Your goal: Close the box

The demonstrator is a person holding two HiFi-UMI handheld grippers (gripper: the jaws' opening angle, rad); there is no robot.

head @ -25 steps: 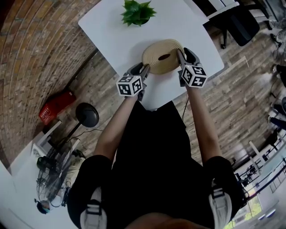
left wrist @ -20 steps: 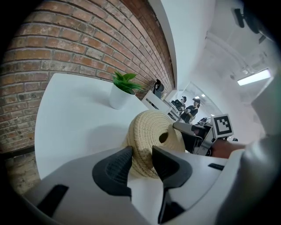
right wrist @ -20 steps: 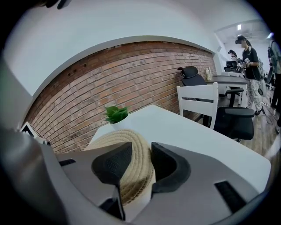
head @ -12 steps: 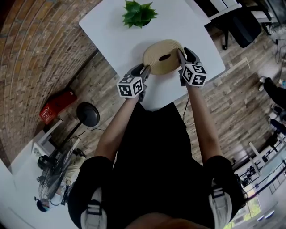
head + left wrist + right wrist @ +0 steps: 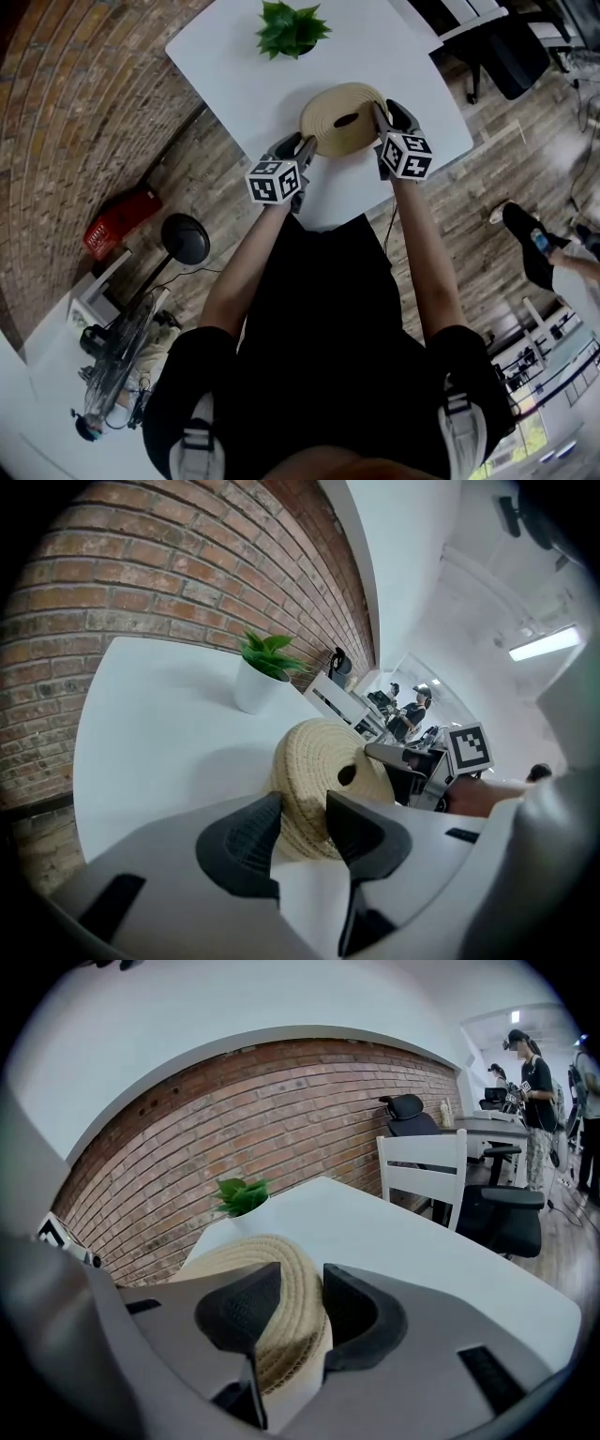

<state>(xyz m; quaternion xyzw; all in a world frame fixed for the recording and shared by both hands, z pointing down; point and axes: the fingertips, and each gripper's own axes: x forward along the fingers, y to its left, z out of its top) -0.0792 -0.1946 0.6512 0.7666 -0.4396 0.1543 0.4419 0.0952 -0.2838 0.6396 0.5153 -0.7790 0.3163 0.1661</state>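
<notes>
Plant [image 5: 289, 26] stands beyond box [image 5: 342, 117]; right fingers [image 5: 364, 1321] clamp it, left fingers [image 5: 236, 844] opening around it.

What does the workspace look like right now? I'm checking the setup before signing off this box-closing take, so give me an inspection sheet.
Surface: white table, no spills seen.
Job's things: woven box, top looks closed, near the table's front edge.
Clutter: potted plant at the far side, apart from the box.
Grippers: left gripper jaws opening, box rim between them; right gripper jaws apart round the rim, grip unclear.
Cables: thin cable seems to hang under the right gripper.
Surroundings: brick wall, wood floor, office chair, person standing far off.
</notes>
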